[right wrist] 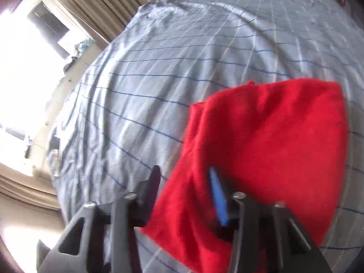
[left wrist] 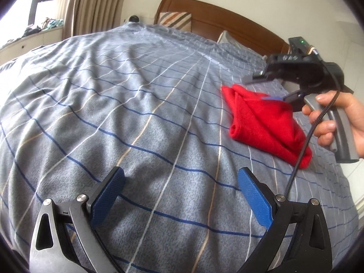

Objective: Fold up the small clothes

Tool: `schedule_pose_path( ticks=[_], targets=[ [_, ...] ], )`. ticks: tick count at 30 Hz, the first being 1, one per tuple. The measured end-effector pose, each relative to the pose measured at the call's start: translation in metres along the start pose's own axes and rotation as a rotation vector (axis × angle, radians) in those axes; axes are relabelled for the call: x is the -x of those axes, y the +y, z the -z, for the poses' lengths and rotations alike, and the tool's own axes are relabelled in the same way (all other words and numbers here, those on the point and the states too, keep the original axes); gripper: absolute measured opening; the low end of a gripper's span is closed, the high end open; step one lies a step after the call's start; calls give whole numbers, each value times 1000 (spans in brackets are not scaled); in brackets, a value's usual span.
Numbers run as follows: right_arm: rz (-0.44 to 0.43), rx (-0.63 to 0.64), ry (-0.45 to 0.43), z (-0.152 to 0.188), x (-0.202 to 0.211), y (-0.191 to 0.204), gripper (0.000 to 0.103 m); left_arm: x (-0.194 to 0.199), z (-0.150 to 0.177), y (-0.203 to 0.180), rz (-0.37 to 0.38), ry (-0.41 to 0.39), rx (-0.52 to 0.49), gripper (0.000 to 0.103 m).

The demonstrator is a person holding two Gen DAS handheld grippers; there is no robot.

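2 grippers over the bed, both apart-jawed and empty; 1 red garment lies folded on the right side.

I read the step as letting go of the finished fold and drawing clear: the right gripper has its jaws apart over the near edge of the red garment, pads not pressing on it, though motion blur hides whether a fingertip brushes the cloth. To do it well I lift straight off before swinging away, so no pad drags the top layer open. My left gripper hangs wide open above the bare checked bedcover, well apart from the garment, holding nothing. The garment is a soft, fuzzy knit, folded into a thick rough wedge, layered edges showing at its far corner, resting flat.
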State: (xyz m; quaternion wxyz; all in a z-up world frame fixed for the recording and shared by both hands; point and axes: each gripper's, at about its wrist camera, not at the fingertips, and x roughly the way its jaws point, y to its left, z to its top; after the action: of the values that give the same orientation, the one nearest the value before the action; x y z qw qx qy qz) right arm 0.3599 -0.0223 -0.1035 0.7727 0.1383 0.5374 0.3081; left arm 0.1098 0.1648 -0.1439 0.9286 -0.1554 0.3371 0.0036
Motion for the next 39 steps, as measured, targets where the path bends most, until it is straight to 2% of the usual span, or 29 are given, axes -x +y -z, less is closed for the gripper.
schedule_pose_path(
  ticks=[1, 3, 4, 5, 6, 8, 10, 11, 12, 14, 15, 18, 19, 20, 22, 26, 27, 28, 30, 32, 33, 34, 36, 37, 39],
  targets=[
    [-81, -18, -12, 1, 10, 0, 71, 1, 0, 2, 1, -1, 3, 100],
    [-241, -44, -38, 2, 35, -2, 71, 1, -2, 5, 11, -5, 21, 100],
    [-266, -40, -64, 3, 48, -2, 71, 2, -3, 7, 17, -7, 34, 100],
    [-253, -22, -96, 5, 62, -2, 71, 2, -4, 9, 21, -8, 47, 100],
    [-200, 10, -121, 4, 75, -3, 71, 2, -5, 12, 24, -10, 63, 100],
    [27, 109, -142, 11, 87, -5, 71, 4, -5, 17, 29, -15, 90, 100],
    [170, 209, -96, 21, 81, -10, 71, 5, -6, 21, 33, -16, 110, 100],
    [186, 239, -63, 31, 76, -14, 70, 5, -5, 22, 34, -17, 119, 100],
    [159, 260, -42, 40, 68, -14, 70, 6, -5, 23, 33, -21, 124, 100],
    [65, 313, -54, 58, 59, 1, 70, 8, -4, 24, 33, -27, 127, 100],
    [91, 366, -82, 67, 54, 14, 70, 8, -4, 23, 33, -29, 126, 100],
    [338, 476, -137, 78, 35, 34, 69, 7, -4, 20, 26, -28, 111, 100],
    [348, 477, -141, 77, 29, 35, 47, 6, -3, 18, 22, -29, 103, 100],
    [359, 483, -151, 77, 26, 38, 5, 7, -2, 17, 19, -30, 95, 100],
    [366, 549, -167, 84, 18, 51, 6, 8, -2, 15, 18, -32, 85, 100],
    [376, 603, -75, 101, -17, 55, 7, 4, -2, 14, 17, -19, 79, 100],
    [373, 600, -68, 104, -26, 51, 9, 3, -1, 13, 13, -14, 74, 100],
    [367, 602, -65, 107, -33, 47, 16, 3, -1, 12, 8, -12, 65, 100],
    [368, 608, -93, 115, -32, 49, 22, 3, 1, 9, 0, -11, 44, 100],
    [306, 596, -97, 121, -21, 55, 43, 2, 1, 8, -1, -8, 35, 100],
    [237, 593, -78, 126, -16, 58, 53, 2, 1, 7, -1, -6, 35, 100],
    [177, 604, -63, 133, -12, 64, 68, 1, 1, 7, -1, -3, 35, 100],
    [110, 638, -30, 146, -5, 74, 67, 0, 1, 6, 6, -1, 32, 100],
    [85, 631, -12, 150, 0, 75, 57, 1, 1, 6, 7, -2, 33, 100],
    [33, 586, -36, 154, 23, 68, 54, 2, 2, 6, 5, -1, 29, 100]
  ],
)
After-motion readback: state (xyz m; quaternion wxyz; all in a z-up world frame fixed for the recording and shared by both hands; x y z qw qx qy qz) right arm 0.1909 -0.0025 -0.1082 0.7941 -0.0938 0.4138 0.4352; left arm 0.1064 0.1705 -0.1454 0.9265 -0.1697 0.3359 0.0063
